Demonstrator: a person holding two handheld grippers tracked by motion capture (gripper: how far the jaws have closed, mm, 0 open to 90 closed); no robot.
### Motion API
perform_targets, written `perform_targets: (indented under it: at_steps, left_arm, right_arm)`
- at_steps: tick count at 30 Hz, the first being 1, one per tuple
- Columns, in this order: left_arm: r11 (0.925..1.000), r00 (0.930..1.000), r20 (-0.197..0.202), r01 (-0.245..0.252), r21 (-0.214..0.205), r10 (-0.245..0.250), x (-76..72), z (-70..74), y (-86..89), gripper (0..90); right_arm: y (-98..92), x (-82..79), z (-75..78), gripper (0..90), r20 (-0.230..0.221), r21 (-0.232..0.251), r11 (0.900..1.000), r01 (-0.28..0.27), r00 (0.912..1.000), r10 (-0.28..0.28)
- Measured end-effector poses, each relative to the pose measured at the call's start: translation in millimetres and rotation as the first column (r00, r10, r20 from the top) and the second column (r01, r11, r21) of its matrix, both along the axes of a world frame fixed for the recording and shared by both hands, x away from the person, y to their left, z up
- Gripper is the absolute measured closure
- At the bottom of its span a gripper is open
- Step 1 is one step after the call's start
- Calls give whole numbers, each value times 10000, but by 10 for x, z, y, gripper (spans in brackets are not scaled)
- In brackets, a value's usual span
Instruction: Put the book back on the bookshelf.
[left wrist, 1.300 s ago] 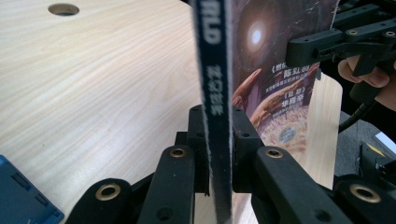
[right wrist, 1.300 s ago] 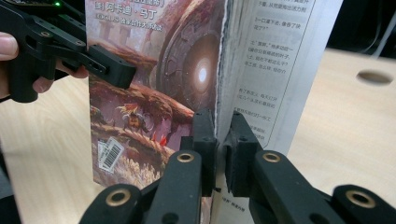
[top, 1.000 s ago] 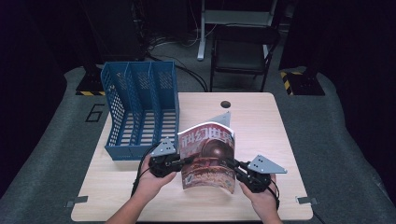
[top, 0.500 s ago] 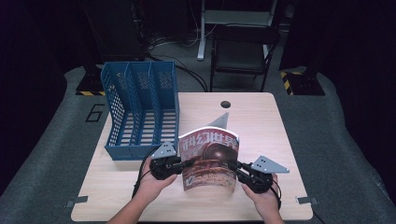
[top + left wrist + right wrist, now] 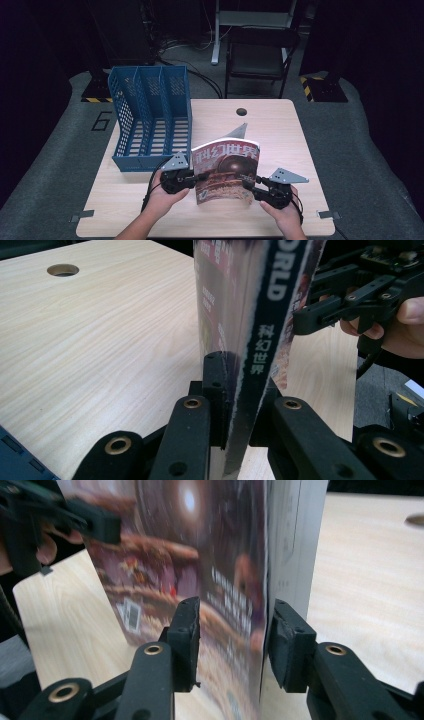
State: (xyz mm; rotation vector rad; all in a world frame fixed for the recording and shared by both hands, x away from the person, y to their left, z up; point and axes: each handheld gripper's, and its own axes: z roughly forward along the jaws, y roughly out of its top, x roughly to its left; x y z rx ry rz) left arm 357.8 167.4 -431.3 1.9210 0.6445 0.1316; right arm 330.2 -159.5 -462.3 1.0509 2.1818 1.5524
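The magazine (image 5: 227,172) stands upright on its lower edge at the near middle of the tabletop (image 5: 280,130), cover facing the person, just right of the blue file rack (image 5: 150,120). It is apart from the rack and not yet in any of its 3 compartments.

The left gripper (image 5: 186,179) is clenched on the spine edge; in the left gripper view the spine (image 5: 260,355) runs up between the 2 black jaws with both pads pressed against it. This single grip is what keeps the magazine vertical.

The right gripper (image 5: 257,189) sits at the opposite, open edge. Its jaws have just been opening: in the right gripper view the page edge (image 5: 260,630) stands between the pads with a clear gap to the left pad, so the right gripper is released, with the magazine between the jaws but not clamped.

Judgement: the work in hand is standing the magazine up for filing in the rack. Holding by the spine is sound, since it is the stiffest part and keeps the pages from fanning. Releasing the right side leaves 1 hand to carry the load and the other free to regrip or guide. Risk: with 1 grip low on the spine, the free edge may sag or swing open on the way to a compartment

A grey wedge (image 5: 239,131) lies behind the magazine, near the cable hole (image 5: 242,111)
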Motion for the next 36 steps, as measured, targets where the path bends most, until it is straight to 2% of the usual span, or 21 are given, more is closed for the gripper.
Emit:
perform_targets:
  at_steps: [2,4,7,9,12,15,18,21,23,27,28,30,34,36]
  left_arm:
    - [9995,9997,132,219,232,-222,11,8,20,828]
    - [9995,9994,194,283,156,-286,6,-1,18,827]
    - [9992,9993,102,370,153,-371,10,-2,29,823]
    - [9992,9991,263,324,213,-329,6,-7,21,823]
    - [9992,9992,206,331,222,-336,4,-7,21,823]
    - [9992,9992,201,338,233,-343,3,-8,20,823]
    - [9987,9990,146,417,285,-421,4,-3,25,823]
    - [9986,9990,157,425,299,-430,0,-4,24,824]
    - [9987,9990,160,407,298,-412,-5,-4,19,824]
    - [9984,9987,259,430,357,-440,-10,-3,14,826]
    - [9985,9987,267,413,367,-423,-14,-2,13,826]
    - [9981,9983,328,465,414,-478,-15,2,15,828]
    - [9970,9971,54,764,120,-764,-19,0,14,828]
    - [9967,9968,203,768,254,-774,-28,2,3,829]
  right_arm:
    - [-13,19,-38,593,-271,-16,9999,-113,9996,112]
    - [-18,35,-75,601,-638,-112,9998,-181,9978,173]
    - [-19,48,-112,607,-690,-369,9990,-258,9974,232]
    - [-5,67,-170,618,-1078,-696,9969,-360,9938,284]
    - [5,86,-233,618,-1531,-934,9940,-577,9873,429]
    - [22,98,-293,629,-2062,-1145,9904,-779,9771,530]
    - [45,112,-343,648,-2304,-1404,9863,-871,9717,530]
    - [65,127,-388,705,-2274,-1765,9808,-828,9729,412]
    - [76,132,-409,745,-2289,-1729,9824,-712,9730,302]
    - [70,155,-423,806,-2291,-1629,9829,-860,9723,471]
    - [76,143,-421,818,-2408,-1568,9841,-835,9696,439]
    - [89,133,-417,835,-2158,-1752,9804,-898,9751,508]
    - [134,119,-406,842,-1852,-2062,9769,-555,9826,167]
    - [160,116,-404,844,-1650,-2093,9776,-229,9862,-123]
